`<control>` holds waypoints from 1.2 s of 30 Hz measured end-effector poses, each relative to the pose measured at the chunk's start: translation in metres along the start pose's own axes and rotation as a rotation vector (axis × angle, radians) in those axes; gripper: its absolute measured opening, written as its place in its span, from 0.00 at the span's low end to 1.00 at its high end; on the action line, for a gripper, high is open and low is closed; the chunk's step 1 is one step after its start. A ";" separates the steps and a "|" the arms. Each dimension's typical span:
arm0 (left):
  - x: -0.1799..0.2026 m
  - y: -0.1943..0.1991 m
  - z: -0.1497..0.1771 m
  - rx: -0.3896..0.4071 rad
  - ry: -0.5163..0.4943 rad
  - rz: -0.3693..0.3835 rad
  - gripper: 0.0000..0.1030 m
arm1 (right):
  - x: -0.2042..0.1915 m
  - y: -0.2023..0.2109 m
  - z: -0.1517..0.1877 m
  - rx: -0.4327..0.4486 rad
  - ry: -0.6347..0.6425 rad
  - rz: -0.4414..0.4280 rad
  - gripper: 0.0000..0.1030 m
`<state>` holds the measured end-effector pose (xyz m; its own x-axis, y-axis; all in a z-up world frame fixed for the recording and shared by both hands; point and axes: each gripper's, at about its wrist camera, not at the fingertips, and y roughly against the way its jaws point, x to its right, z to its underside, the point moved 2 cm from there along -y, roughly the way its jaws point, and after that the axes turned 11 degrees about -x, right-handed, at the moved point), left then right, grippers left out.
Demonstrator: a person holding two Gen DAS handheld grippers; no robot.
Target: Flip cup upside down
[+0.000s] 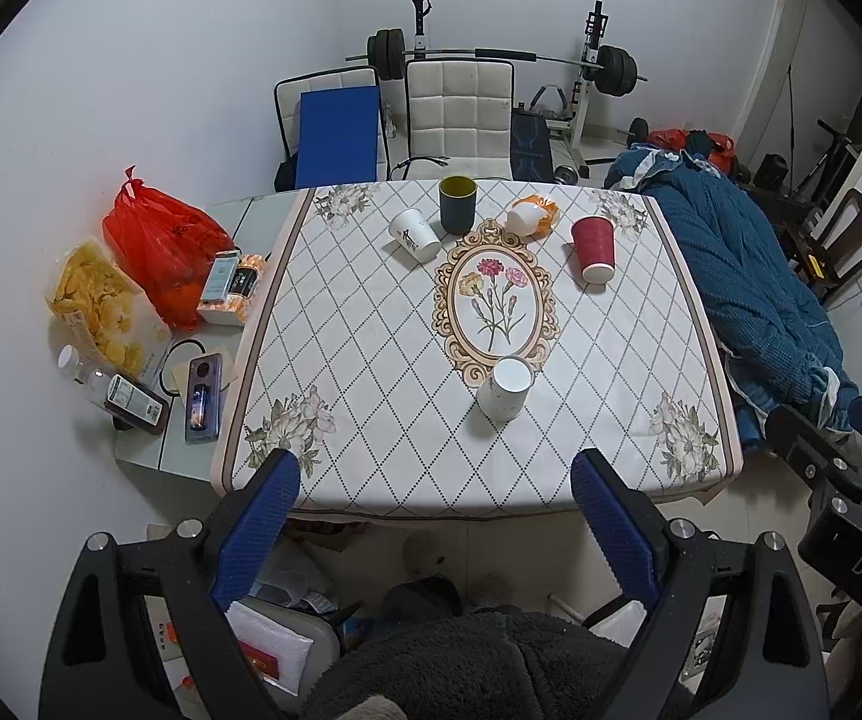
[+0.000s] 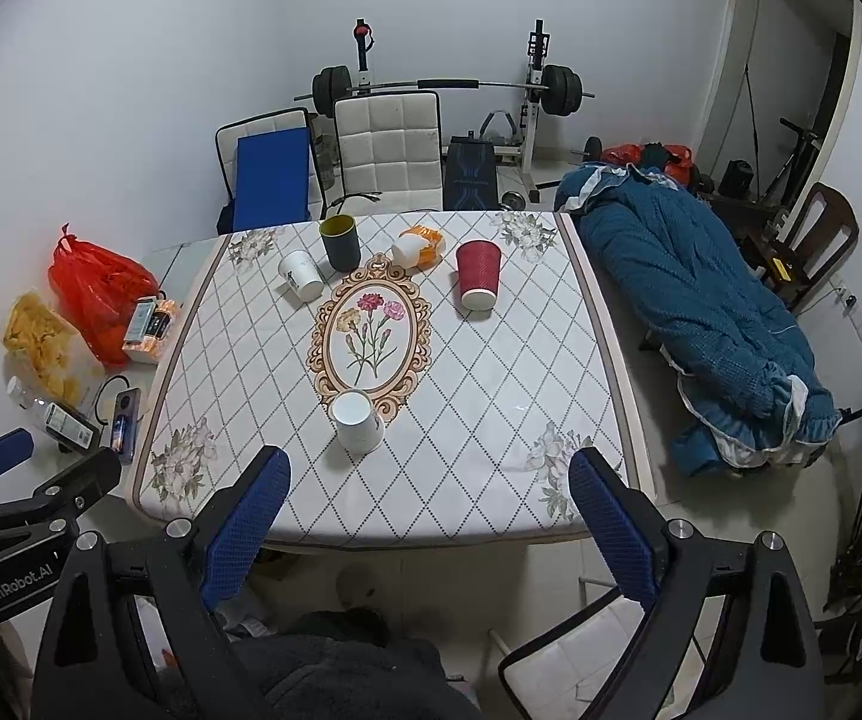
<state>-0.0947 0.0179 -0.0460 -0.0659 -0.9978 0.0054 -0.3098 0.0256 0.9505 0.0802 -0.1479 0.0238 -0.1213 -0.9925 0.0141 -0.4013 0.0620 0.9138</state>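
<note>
**Cup Waits Near the Front of the Table**

The white marbled ceramic cup stands with its mouth up on the quilted flower tablecloth. From the oval flower picture in the middle of the cloth, the cup sits at 6 o'clock, touching the bottom of the gold frame. It is the cup nearest to both grippers.

The left gripper has its blue fingers spread wide and holds nothing. The right gripper is the same: wide apart, with nothing between the fingers. Both hang back past the near table edge, well apart from the cup.

The cup looks hard and smooth, so it may be a bit heavy and slippery, and it could crack if dropped. It will not squash. A good spot to pinch looks like the middle of its round side, one finger on each side.

Farther back, at 12 o'clock, are a dark green cup, a tipped white paper cup and an upside-down red paper cup.
</note>
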 end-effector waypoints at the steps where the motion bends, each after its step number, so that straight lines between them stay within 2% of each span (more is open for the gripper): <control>1: 0.000 0.000 0.000 0.000 0.001 -0.001 0.90 | 0.000 -0.002 -0.003 -0.002 0.002 0.001 0.93; 36: -0.005 -0.010 -0.012 -0.030 0.024 -0.008 0.90 | -0.006 -0.026 -0.011 -0.049 0.017 -0.029 0.93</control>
<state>-0.0803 0.0222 -0.0521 -0.0408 -0.9992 0.0046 -0.2811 0.0159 0.9595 0.1008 -0.1445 0.0047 -0.0950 -0.9955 -0.0066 -0.3596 0.0282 0.9327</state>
